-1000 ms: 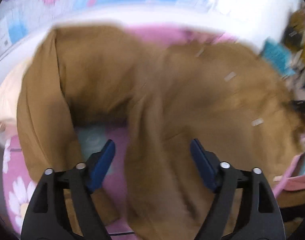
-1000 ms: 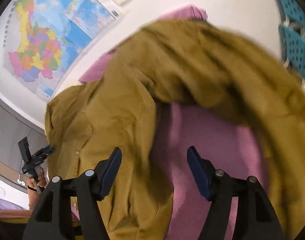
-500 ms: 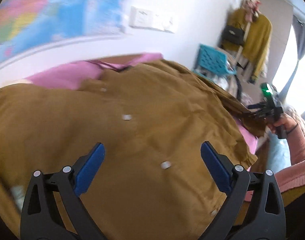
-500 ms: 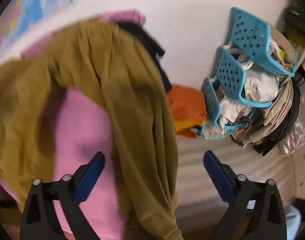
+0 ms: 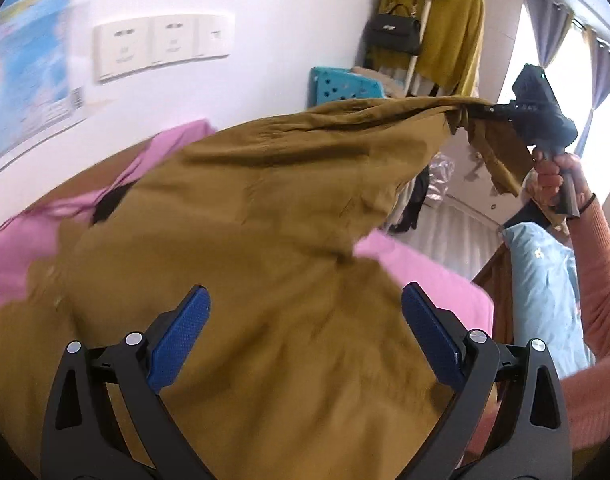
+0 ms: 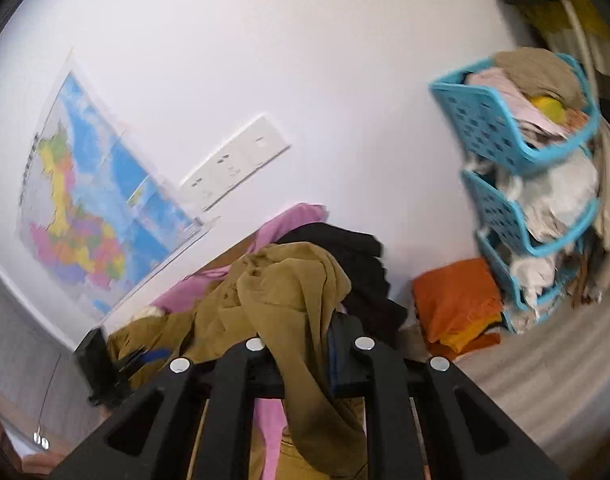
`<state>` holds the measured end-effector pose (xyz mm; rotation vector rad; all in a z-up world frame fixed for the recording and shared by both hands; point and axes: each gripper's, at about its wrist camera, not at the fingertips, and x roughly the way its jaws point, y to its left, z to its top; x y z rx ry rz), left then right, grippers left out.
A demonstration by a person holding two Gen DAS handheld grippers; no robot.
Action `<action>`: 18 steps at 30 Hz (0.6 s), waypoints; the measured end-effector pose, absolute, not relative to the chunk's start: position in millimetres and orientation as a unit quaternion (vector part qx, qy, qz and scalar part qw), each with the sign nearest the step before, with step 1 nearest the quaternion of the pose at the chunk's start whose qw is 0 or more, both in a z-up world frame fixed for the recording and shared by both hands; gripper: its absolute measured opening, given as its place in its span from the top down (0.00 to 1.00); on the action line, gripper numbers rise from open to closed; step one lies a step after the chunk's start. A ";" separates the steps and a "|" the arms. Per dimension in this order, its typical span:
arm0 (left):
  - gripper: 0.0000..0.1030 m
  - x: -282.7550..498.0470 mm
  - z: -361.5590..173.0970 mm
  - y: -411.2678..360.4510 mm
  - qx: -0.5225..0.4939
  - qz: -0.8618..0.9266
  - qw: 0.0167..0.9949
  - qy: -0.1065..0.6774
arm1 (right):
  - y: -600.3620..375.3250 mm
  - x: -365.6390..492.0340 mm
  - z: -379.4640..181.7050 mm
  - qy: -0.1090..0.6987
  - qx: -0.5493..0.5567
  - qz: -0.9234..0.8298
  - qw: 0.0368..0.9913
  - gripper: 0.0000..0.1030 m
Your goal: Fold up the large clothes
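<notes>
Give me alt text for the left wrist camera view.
The right gripper, closing its jaws on a corner of a mustard-brown shirt, holds it above a pink bedsheet. The left gripper is wide open over the cloth, gripping nothing.

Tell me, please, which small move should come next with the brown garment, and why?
Probably bring the left gripper down onto the brown garment and pinch it. Its jaws are closing with nothing pinched, while the right gripper, closing on one corner, lifts that alone.
</notes>
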<state>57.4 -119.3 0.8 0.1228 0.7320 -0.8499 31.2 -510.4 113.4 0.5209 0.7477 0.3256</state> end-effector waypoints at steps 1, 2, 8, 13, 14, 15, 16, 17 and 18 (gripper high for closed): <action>0.14 66.6 -2.8 -128.1 0.052 -0.412 0.838 0.353 | -508.6 37.4 115.0 0.368 0.245 0.156 0.883 0.88; 0.22 76.5 -8.8 -135.9 0.040 -0.422 0.829 0.364 | -504.3 43.3 114.0 0.382 0.244 0.162 0.876 0.88; 0.48 124.7 -58.8 -167.5 -0.031 -0.456 0.773 0.440 | -489.0 44.4 111.0 0.403 0.244 0.188 0.862 0.88; 0.48 145.5 -90.0 -198.2 -0.028 -0.440 0.760 0.477 | -462.8 36.3 136.6 0.384 0.229 0.235 0.863 0.88; 0.48 149.8 -96.0 -202.1 -0.031 -0.430 0.759 0.488 | -452.3 38.6 141.7 0.386 0.219 0.245 0.862 0.88; 0.48 151.3 -100.2 -203.7 -0.034 -0.425 0.755 0.497 | -442.5 41.5 145.1 0.390 0.210 0.255 0.859 0.88; 0.48 150.1 -100.5 -203.1 -0.032 -0.423 0.756 0.499 | -431.6 44.6 148.4 0.393 0.202 0.265 0.857 0.88; 0.48 147.8 -98.6 -199.0 -0.032 -0.421 0.758 0.497 | -425.1 48.4 150.2 0.395 0.200 0.273 0.854 0.88; 0.45 145.3 -94.3 -193.4 -0.033 -0.419 0.762 0.493 | -415.9 52.4 153.4 0.398 0.196 0.285 0.849 0.88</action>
